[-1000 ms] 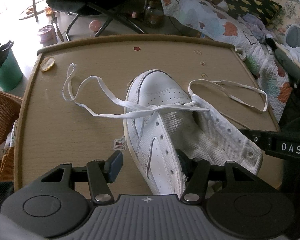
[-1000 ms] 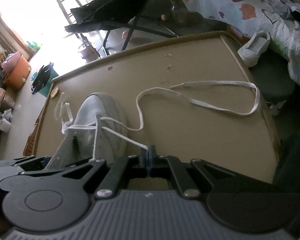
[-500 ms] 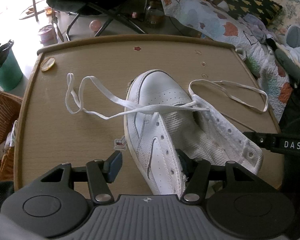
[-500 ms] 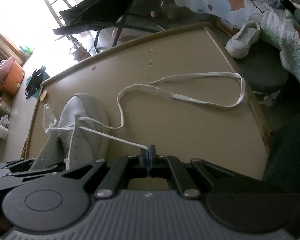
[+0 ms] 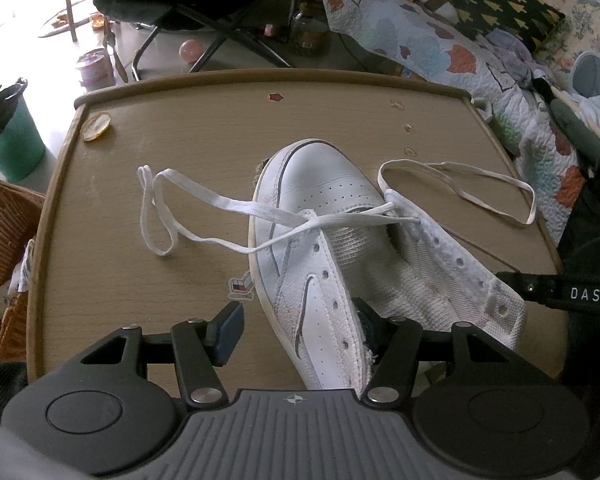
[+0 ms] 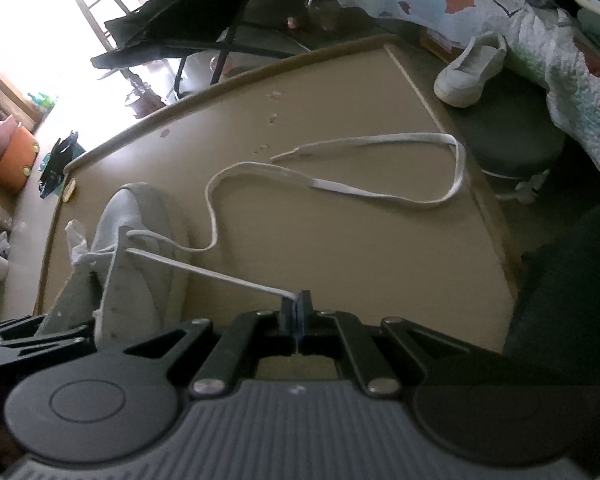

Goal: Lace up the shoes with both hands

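On the floor left of the table: a green bin lined with a dark bag, contents not discernible; nearer, a wicker basket with crumpled white stuff inside. Near the table's middle: a white shoe, toe pointing away, tongue exposed, only the lowest eyelets threaded. White lace running out both ways, one end looped loosely on the wood to the left, the other in a long loop toward the right edge. Left gripper low over the heel end, jaws apart astride the shoe's left eyelet flap, right finger inside the opening, left finger beside the sole; pressing or not, hard to judge. Right gripper to the right of the shoe, clenched on a taut stretch of lace drawn out of an eyelet. On a round stool past the table's right edge: a second white shoe.
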Demonstrator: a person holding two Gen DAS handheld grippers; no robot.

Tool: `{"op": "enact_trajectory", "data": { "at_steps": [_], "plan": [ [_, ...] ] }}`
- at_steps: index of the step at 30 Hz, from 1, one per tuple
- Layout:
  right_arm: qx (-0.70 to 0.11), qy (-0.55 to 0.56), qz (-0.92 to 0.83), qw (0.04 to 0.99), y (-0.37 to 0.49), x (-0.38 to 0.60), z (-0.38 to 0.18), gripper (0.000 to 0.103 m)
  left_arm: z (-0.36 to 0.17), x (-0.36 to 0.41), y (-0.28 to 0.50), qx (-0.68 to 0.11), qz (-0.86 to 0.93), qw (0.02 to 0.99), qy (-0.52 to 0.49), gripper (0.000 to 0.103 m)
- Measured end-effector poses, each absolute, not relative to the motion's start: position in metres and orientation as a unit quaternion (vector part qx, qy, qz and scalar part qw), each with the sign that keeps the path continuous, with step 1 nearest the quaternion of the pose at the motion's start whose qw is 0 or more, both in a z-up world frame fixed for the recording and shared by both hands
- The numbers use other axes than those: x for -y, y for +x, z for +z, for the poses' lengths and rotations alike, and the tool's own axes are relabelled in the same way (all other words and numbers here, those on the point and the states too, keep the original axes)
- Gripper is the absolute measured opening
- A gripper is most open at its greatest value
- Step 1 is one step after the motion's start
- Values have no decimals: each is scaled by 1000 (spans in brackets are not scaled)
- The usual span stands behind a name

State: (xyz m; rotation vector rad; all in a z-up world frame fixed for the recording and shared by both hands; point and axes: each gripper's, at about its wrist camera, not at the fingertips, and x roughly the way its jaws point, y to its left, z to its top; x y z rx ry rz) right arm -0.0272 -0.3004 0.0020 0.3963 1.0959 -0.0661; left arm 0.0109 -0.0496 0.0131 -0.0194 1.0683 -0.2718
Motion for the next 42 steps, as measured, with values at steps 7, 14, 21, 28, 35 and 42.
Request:
{"op": "enact_trajectory", "data": {
  "at_steps": [7,14,21,28,35,42],
  "plan": [
    [-525,172,-14,834,-29,307,3,1,12,48,11,-508,-130,852,-9,62],
    [-529,121,56,838,-31,311,12,1,12,47,11,-508,-130,851,-10,63],
    [-535,39,139,833,-34,305,24,1,12,46,11,-508,-127,852,-11,67],
    [-528,-19,196,826,-45,295,38,1,12,46,13,-510,-126,851,-8,67],
    [-523,-34,231,819,-58,293,44,1,12,46,14,-513,-126,849,-6,67],
    [-523,-42,241,817,-65,295,46,1,13,47,15,-515,-125,848,-5,68]
  ]
}}
